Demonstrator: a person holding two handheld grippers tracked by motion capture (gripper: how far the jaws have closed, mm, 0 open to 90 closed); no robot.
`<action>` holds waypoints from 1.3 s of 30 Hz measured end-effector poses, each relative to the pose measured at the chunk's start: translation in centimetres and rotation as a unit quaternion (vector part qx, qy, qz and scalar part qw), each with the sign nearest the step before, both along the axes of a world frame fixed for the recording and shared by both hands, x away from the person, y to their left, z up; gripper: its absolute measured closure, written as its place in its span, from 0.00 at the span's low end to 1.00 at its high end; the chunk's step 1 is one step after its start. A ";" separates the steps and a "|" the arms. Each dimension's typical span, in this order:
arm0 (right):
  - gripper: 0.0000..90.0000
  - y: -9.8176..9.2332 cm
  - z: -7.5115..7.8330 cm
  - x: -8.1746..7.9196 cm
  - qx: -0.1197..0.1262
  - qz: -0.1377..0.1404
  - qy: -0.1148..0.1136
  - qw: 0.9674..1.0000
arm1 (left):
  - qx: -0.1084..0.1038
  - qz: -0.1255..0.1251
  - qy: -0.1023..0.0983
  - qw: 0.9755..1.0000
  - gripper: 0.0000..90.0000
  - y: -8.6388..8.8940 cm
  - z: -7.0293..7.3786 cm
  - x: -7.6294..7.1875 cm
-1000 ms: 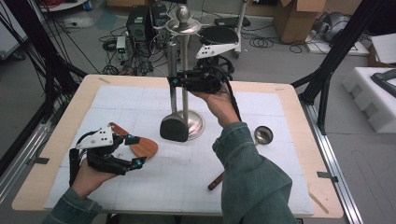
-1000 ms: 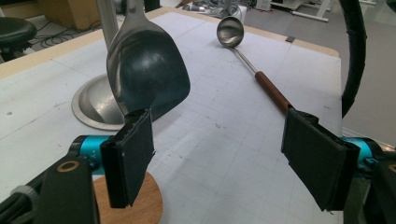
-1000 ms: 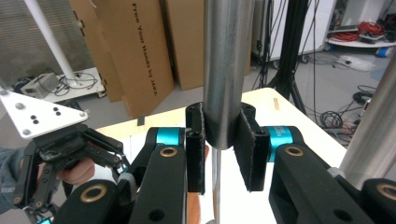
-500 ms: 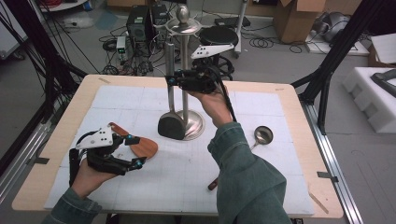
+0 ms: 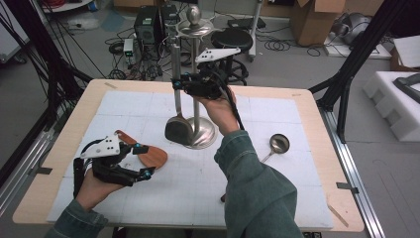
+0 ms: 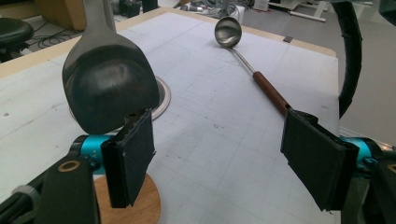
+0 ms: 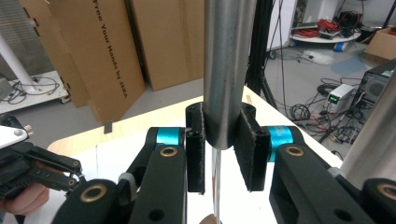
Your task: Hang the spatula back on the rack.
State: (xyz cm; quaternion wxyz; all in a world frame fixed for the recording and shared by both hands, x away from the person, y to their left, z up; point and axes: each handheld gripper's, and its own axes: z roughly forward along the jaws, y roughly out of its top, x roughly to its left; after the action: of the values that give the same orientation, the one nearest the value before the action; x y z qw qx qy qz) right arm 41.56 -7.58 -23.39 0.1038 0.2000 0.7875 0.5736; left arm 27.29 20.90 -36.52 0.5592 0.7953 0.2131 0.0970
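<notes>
My right tool (image 5: 177,84) is clamped on the round steel handle (image 7: 227,70) of the dark-bladed metal spatula (image 5: 178,130), with both black pads pressed flat against the shaft; the handle runs straight up past the tool, and the spatula blade hangs below it, just above the desk (image 5: 307,106). Right beside the tool, on its far side as I look down, stands the polished steel utensil stand with the ball top (image 5: 194,20), whose round base (image 5: 205,136) sits just next to the hanging blade. My left tool (image 5: 143,159) rests low over the desk, its jaws wide apart with nothing between them. Under its left jaw lies the flat wooden spatula with a rounded end (image 5: 151,155). Looking along that tool, the dark blade (image 6: 109,86) hangs close ahead, and farther off lies the steel ladle with a brown wooden grip (image 6: 228,31), its handle pointing back toward the right jaw.
</notes>
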 end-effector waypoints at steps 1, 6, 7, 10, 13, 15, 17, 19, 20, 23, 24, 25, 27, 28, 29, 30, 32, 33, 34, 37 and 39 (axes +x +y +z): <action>0.84 0.0 0.0 0.0 0.000 -0.002 0.000 1.000 | 0.000 -0.001 0.000 1.000 0.29 0.0 0.0 0.0; 0.82 -0.2 0.0 -0.1 -0.001 -0.003 0.001 1.000 | 0.001 -0.002 0.001 1.000 0.29 -0.1 0.0 0.0; 0.79 -0.3 0.1 -0.1 0.002 -0.001 0.002 1.000 | 0.001 0.000 0.000 1.000 0.29 -0.1 0.0 0.0; 0.77 -0.8 0.3 -0.2 0.003 0.001 -0.002 1.000 | 0.001 0.000 0.000 1.000 0.29 -0.1 0.0 0.0; 0.74 -1.3 0.5 -0.3 0.007 0.000 -0.002 1.000 | 0.002 -0.001 0.000 1.000 0.29 -0.1 0.0 -0.1; 0.74 -1.7 0.7 -0.5 0.010 0.001 -0.002 1.000 | 0.001 -0.001 0.000 1.000 0.29 0.0 0.0 0.0; 0.72 -2.2 0.8 -0.6 0.013 0.003 -0.002 1.000 | 0.001 0.000 0.000 1.000 0.29 0.0 0.0 0.0; 0.72 -2.5 0.9 -0.7 0.014 0.004 -0.002 1.000 | 0.001 0.000 0.001 1.000 0.29 0.0 0.0 0.0; 0.72 -2.8 1.0 -0.8 0.016 0.004 -0.003 1.000 | 0.002 0.000 0.000 1.000 0.29 0.0 0.0 0.0; 0.75 -3.5 1.4 -1.0 0.023 0.008 -0.006 1.000 | 0.001 0.001 0.002 1.000 0.29 0.1 0.0 0.0; 0.79 -3.8 1.6 -1.2 0.024 0.011 -0.007 1.000 | 0.001 0.001 0.001 1.000 0.29 0.1 0.0 0.0; 0.82 -4.0 1.8 -1.2 0.023 0.013 -0.011 1.000 | 0.001 0.001 0.001 1.000 0.29 0.1 0.0 0.0; 0.88 -4.6 2.1 -1.5 0.026 0.014 -0.012 0.999 | 0.000 0.002 0.000 1.000 0.29 0.1 0.0 0.0; 0.92 -4.8 2.3 -1.6 0.029 0.016 -0.014 0.999 | 0.000 0.001 0.000 1.000 0.29 0.1 0.0 0.0; 0.95 -5.1 2.5 -1.7 0.030 0.018 -0.015 0.999 | 0.000 0.002 0.000 1.000 0.29 0.1 0.0 0.0; 0.98 -5.3 2.6 -1.8 0.031 0.018 -0.019 0.999 | 0.000 0.002 0.000 1.000 0.29 0.1 0.0 0.0; 1.00 -5.7 2.9 -1.9 0.033 0.024 -0.017 0.999 | 0.000 0.001 0.000 1.000 0.29 0.1 0.0 0.0; 1.00 -5.9 3.0 -1.9 0.034 0.027 -0.017 0.999 | -0.001 0.001 0.001 1.000 0.29 0.1 0.0 0.0; 1.00 -6.0 3.1 -1.9 0.035 0.030 -0.016 0.999 | -0.001 0.002 0.001 1.000 0.29 0.1 0.0 0.0; 1.00 -6.4 3.6 -1.9 0.041 0.030 -0.018 0.999 | -0.001 0.003 0.001 1.000 0.29 0.2 0.0 0.0; 1.00 -6.6 4.0 -2.0 0.041 0.030 -0.018 0.999 | -0.001 0.002 0.000 1.000 0.29 0.2 0.0 0.1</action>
State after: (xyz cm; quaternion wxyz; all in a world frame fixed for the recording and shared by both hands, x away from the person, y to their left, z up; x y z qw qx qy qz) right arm 39.61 -14.21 -19.42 0.0925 0.1695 0.7671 0.6118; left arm 27.34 21.13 -36.52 0.5602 0.7940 0.2151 0.0979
